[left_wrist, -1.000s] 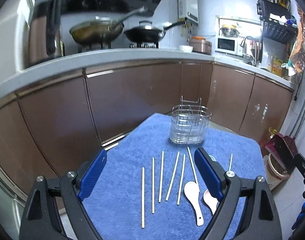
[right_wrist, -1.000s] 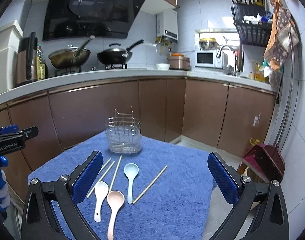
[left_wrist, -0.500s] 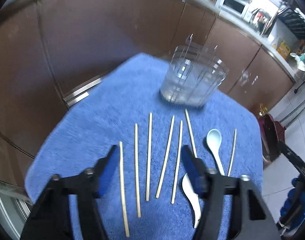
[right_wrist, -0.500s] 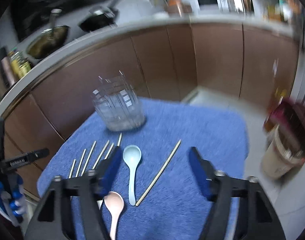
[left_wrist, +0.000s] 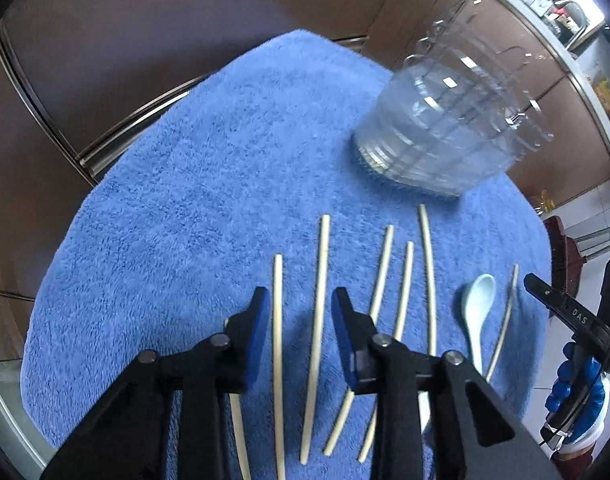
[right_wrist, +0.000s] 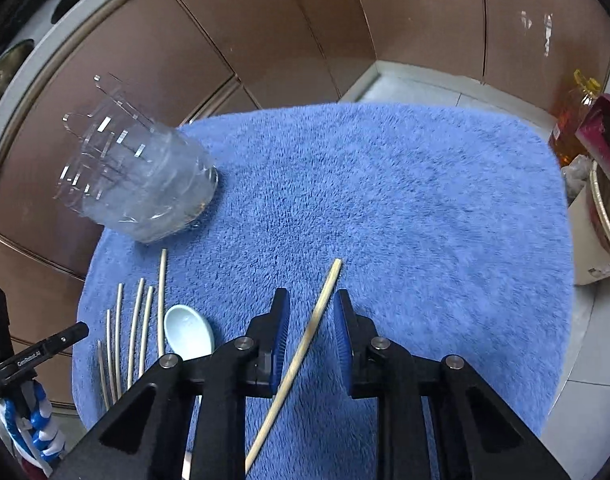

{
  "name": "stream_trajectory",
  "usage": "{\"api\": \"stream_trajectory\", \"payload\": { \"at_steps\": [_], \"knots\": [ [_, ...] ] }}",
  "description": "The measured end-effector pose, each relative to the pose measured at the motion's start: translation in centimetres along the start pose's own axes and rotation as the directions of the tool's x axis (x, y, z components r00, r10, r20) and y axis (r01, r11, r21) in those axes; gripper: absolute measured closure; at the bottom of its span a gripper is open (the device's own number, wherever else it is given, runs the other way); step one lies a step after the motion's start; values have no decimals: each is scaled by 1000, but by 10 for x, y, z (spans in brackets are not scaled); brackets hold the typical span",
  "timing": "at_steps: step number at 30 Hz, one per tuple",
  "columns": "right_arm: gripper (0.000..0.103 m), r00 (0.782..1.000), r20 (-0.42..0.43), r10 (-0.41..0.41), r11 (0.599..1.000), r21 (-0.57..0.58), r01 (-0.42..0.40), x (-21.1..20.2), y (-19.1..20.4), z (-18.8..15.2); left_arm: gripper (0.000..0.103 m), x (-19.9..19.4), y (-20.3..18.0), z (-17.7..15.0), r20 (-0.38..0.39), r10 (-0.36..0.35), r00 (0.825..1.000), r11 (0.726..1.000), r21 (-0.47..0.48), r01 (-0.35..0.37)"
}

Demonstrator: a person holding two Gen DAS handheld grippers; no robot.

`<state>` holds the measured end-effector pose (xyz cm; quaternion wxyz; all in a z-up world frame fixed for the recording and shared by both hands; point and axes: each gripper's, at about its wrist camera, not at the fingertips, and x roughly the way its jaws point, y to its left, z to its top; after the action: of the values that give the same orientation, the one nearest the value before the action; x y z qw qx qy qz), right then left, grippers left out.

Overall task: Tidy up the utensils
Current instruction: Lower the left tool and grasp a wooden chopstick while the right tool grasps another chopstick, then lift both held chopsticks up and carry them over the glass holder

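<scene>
Several pale chopsticks (left_wrist: 427, 268) lie in a row on a blue towel (left_wrist: 209, 184). My left gripper (left_wrist: 299, 304) is low over them, open, with two chopsticks (left_wrist: 278, 312) between its blue pads. My right gripper (right_wrist: 311, 312) is open and straddles a lone chopstick (right_wrist: 323, 304) lying apart to the right. A light-blue spoon (right_wrist: 189, 330) lies between the row and the lone chopstick; it also shows in the left wrist view (left_wrist: 475, 304). A clear utensil holder (left_wrist: 445, 136) with a wire rack stands at the towel's far side.
Brown cabinet doors (right_wrist: 265, 32) stand behind the towel. A yellow oil bottle (right_wrist: 577, 116) and a dark red dustpan (right_wrist: 603, 128) sit on the floor to the right. The towel's edges drop off on all sides.
Both grippers have tilted down and dropped close to the towel. Both have narrowed their jaws, the left around two chopsticks, the right around the lone chopstick.
</scene>
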<state>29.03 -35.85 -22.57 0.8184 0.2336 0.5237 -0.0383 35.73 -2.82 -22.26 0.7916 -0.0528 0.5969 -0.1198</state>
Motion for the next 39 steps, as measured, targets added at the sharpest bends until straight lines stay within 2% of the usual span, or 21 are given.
{"api": "stream_trajectory", "payload": {
  "at_steps": [7,12,16,22,26,31,39],
  "knots": [
    [81,997,-47,-57,998,-32,55,27,9,4,88,22,7,8,-52,21,998,1000,-14,-22],
    [85,995,-55,-85,995,-53,82,39,19,7,90,37,10,12,-95,35,995,999,-26,-38],
    [93,994,-59,-97,994,-50,94,44,22,9,91,37,9,14,-104,61,993,998,-26,-64],
    [96,995,-34,-92,995,-39,90,38,17,9,98,40,6,13,-88,85,993,995,-39,-89],
    [97,998,2,-60,998,-37,60,17,12,3,98,30,3,8,-53,79,995,996,-31,-81],
    [98,997,79,-7,997,-71,13,-22,16,-6,98,2,1,-8,40,39,998,999,-21,-38],
    [98,983,179,46,986,-168,-15,-81,25,-34,98,-44,-1,-39,175,29,984,999,13,-32]
  ]
}}
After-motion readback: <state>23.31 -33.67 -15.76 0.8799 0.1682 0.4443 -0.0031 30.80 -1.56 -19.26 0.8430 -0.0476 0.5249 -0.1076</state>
